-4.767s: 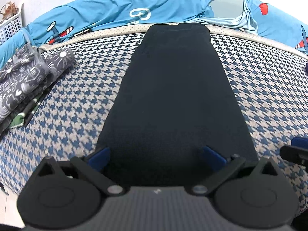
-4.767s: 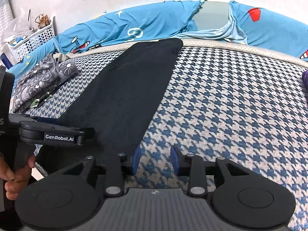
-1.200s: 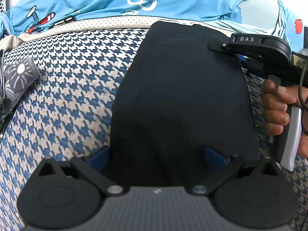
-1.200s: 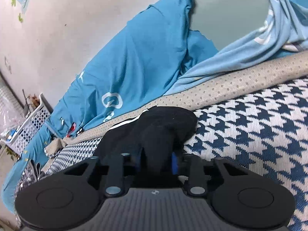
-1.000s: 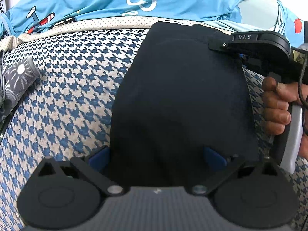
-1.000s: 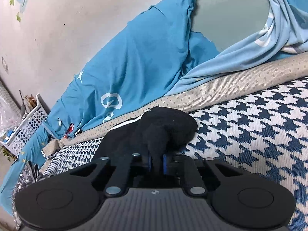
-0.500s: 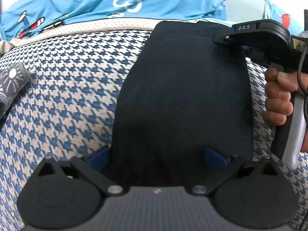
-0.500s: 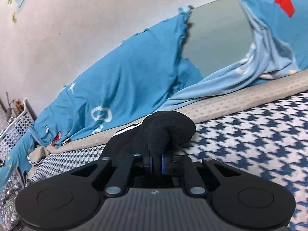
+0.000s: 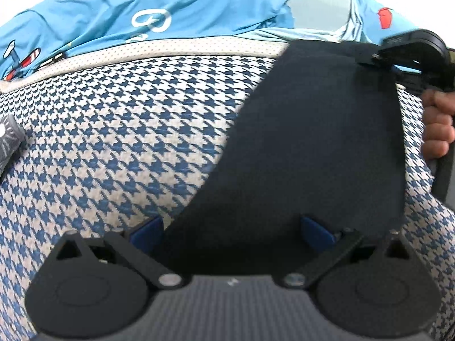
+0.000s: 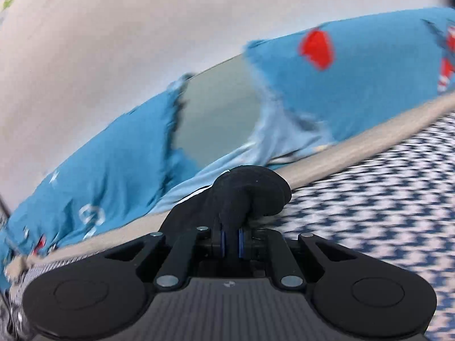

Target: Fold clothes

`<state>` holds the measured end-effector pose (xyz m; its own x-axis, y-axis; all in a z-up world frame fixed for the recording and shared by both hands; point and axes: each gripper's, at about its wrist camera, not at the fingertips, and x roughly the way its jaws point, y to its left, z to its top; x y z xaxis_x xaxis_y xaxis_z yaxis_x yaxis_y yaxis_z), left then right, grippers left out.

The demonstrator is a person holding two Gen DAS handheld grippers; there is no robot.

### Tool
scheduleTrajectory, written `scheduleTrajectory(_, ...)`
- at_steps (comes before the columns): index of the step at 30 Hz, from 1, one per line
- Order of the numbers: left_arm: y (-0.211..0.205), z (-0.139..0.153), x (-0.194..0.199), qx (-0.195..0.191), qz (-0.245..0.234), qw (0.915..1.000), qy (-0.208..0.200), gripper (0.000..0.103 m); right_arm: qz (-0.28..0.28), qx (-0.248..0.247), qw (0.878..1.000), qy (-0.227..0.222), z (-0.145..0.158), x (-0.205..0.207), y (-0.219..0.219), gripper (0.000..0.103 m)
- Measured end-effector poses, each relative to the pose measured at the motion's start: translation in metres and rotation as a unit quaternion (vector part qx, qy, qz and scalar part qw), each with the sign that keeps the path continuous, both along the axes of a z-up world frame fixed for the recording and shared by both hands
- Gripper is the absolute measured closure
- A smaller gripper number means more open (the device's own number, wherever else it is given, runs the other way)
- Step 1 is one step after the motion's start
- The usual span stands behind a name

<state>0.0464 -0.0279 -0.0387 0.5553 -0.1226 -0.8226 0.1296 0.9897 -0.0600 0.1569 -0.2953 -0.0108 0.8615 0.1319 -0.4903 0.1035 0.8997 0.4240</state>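
Note:
A black garment [image 9: 307, 142], folded into a long strip, lies on the blue-and-white houndstooth bed cover [image 9: 128, 142]. My left gripper [image 9: 230, 231] is open, its blue pads wide apart on either side of the strip's near end and not pressing on it. At the far end, my right gripper [image 9: 369, 61], held by a hand [image 9: 438, 125], is shut on the strip's corner. In the right wrist view that gripper [image 10: 231, 241] pinches a bunched lump of the black garment [image 10: 250, 196], raised just above the bed cover [image 10: 384, 193].
A blue printed sheet [image 9: 142, 20] is heaped along the far side of the bed behind a beige dotted border [image 9: 142, 51]. A grey patterned cloth [image 9: 7, 139] lies at the left edge. A pale wall [image 10: 113, 42] and a grey panel [image 10: 219, 113] stand beyond.
The right gripper has risen and swung with the garment's far corner pinched in it. In the left wrist view the black strip now sits further right and slants.

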Motion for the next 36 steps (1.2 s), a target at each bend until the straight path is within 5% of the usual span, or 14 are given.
scheduleTrajectory(18,-0.025,-0.01,-0.009,0.017,-0.034,0.9992,-0.011,0.0,-0.104,-0.048,0.992,0.046,-0.008,-0.044,-0.096,0.093)
scheduleTrajectory(24,-0.032,-0.012,-0.008,0.023,-0.037,0.999,-0.012,0.0,-0.112,-0.078,0.987,0.083,-0.02,-0.049,-0.099,0.074)
scheduleTrajectory(36,-0.028,0.001,-0.013,0.036,-0.036,0.9976,-0.047,0.0,-0.136,-0.075,0.986,0.053,0.02,-0.096,-0.108,0.057)
